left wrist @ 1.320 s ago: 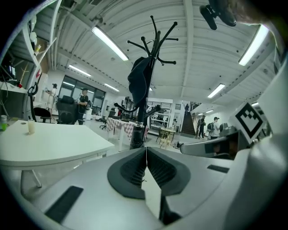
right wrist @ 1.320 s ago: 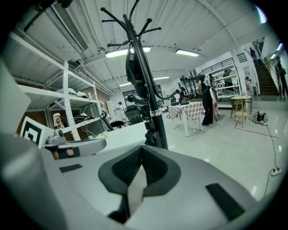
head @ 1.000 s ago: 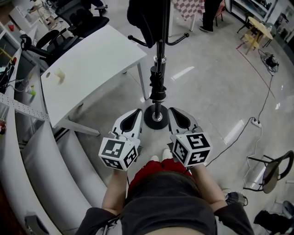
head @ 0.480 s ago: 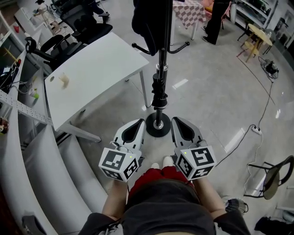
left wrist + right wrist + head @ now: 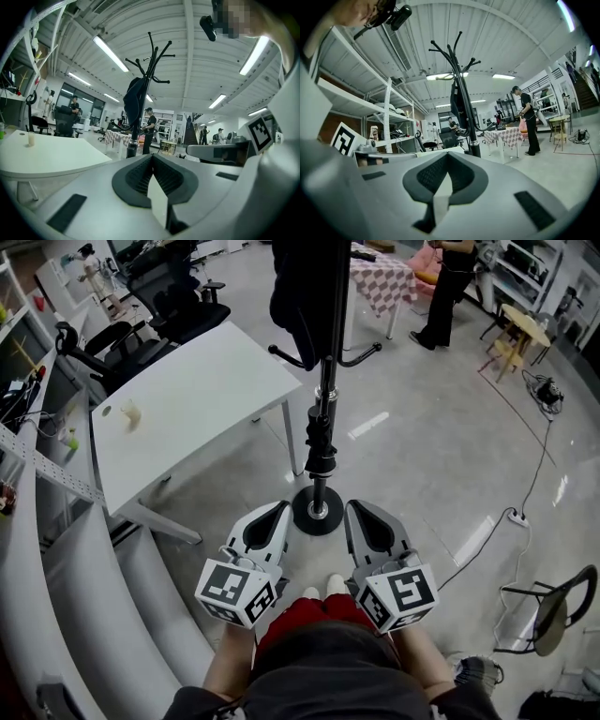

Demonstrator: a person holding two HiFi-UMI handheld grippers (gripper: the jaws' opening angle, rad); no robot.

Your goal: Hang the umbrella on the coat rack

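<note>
Already umbrella (image 5: pixel 298 292) on coat rack (image 5: pixel 320 437)

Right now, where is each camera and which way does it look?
Head view: on the person's head, looking steeply down at the coat rack and table; shows arms, left tool, right tool.
Left gripper view: on left tool, facing level toward the coat rack; shows its shut jaws.
Right gripper view: on right tool, facing level toward the coat rack; shows its shut jaws.
Shared: all see the coat rack.
</note>
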